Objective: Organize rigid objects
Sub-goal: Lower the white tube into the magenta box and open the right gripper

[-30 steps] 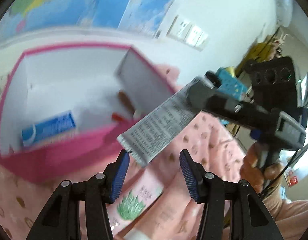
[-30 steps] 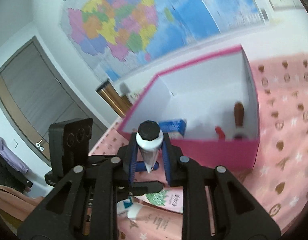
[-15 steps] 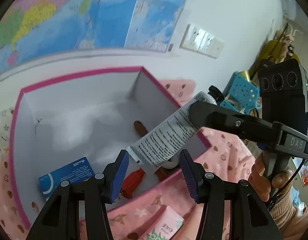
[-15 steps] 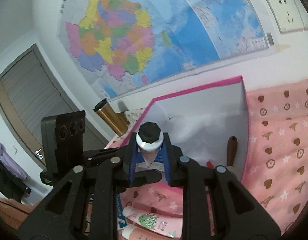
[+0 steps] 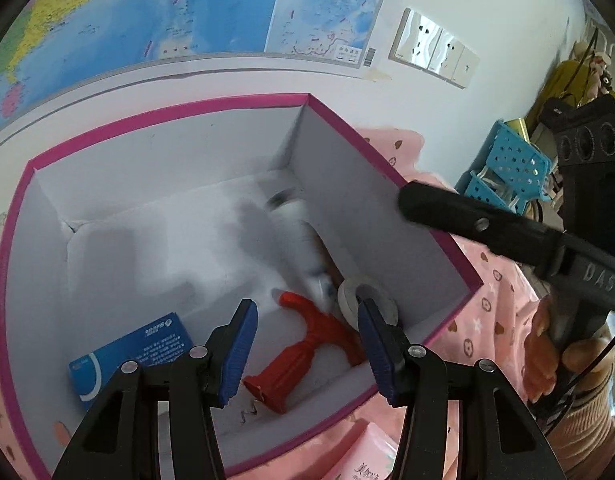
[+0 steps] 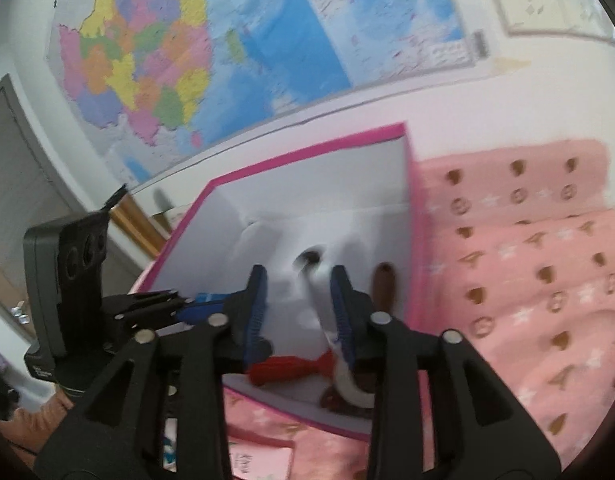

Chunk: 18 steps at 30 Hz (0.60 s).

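Pink cloth covers the bed, and the pink box point(image 5: 387, 168) sits at its back edge by the wall so both grippers can reach in. The right gripper point(image 6: 297, 300) is opening over the box with nothing pinched, so the white tube point(image 5: 303, 240), a blur here, is dropping in by the right wall near the red tool point(image 5: 303, 356) and tape ring point(image 5: 367, 300). The left gripper point(image 5: 307, 344) waits part open and empty, and only its view shows the blue card point(image 5: 127, 352) whole; the right view just shows more bed.

Pink patterned cloth point(image 6: 527, 280) under pink-rimmed box point(image 5: 387, 168), pink packets point(image 5: 367, 452)
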### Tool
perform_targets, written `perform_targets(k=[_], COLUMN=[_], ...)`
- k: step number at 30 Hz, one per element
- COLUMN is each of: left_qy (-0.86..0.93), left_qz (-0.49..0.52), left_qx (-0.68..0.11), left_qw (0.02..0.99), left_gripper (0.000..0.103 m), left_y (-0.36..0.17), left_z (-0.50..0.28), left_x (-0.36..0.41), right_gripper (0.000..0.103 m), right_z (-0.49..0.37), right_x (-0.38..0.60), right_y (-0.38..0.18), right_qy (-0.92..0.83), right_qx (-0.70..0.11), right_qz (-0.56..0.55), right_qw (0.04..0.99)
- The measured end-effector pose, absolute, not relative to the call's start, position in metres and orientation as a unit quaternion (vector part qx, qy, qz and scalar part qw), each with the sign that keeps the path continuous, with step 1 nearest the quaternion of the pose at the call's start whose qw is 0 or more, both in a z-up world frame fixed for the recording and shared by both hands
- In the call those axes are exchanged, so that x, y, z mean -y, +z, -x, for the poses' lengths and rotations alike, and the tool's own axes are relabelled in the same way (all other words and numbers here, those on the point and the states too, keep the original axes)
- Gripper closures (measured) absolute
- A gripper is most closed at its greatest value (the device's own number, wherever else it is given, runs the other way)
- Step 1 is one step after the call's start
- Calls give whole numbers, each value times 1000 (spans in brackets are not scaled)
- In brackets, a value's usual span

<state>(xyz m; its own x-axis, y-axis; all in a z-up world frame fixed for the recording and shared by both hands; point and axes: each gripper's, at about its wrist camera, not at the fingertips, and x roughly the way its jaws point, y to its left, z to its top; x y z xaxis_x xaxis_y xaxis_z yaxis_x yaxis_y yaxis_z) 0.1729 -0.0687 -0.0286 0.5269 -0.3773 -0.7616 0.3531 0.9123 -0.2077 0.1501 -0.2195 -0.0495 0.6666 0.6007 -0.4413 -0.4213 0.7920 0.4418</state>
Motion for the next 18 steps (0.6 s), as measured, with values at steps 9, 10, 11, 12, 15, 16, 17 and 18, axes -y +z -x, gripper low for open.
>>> perform_targets(k=[9,10,11,12,15,16,17,18], left_qy=[-209,-209,-210,-213,-218,-218,-216,-215], left_qz=[3,4,4,3,7,13,19,26], left_qx=[-394,-389,-382,-374,-361,-357,-355,-354], left_qw=[895,897,900,903,907,908,909,910], left_gripper=[49,49,49,49,47,47,47,47], left_y=[-11,-8,-5,-1,5,6,7,6], left_z=[-139,-135,-128,-120,-102,-94,-90,-85], left_x=[61,59,58,57,51,47,45,42], right_gripper=[63,62,62,62,62,60,57,53], right_z=[-122,-118,-114,-109,-94,-90,-84,-81], right_x=[228,228,229,230,232,232,231,231], right_y=[-45,-45,-45,-45,-44,-45,-46,-47], right_qy=[286,288,291,294,310,315,319,322], right_qx=[-282,-281,-279,-276,-270,-269,-269,-271], right_qz=[-143,-144,-146,-147,-147,-145,-143,-141], right_qw=[905,904,904,903,900,899,897,896])
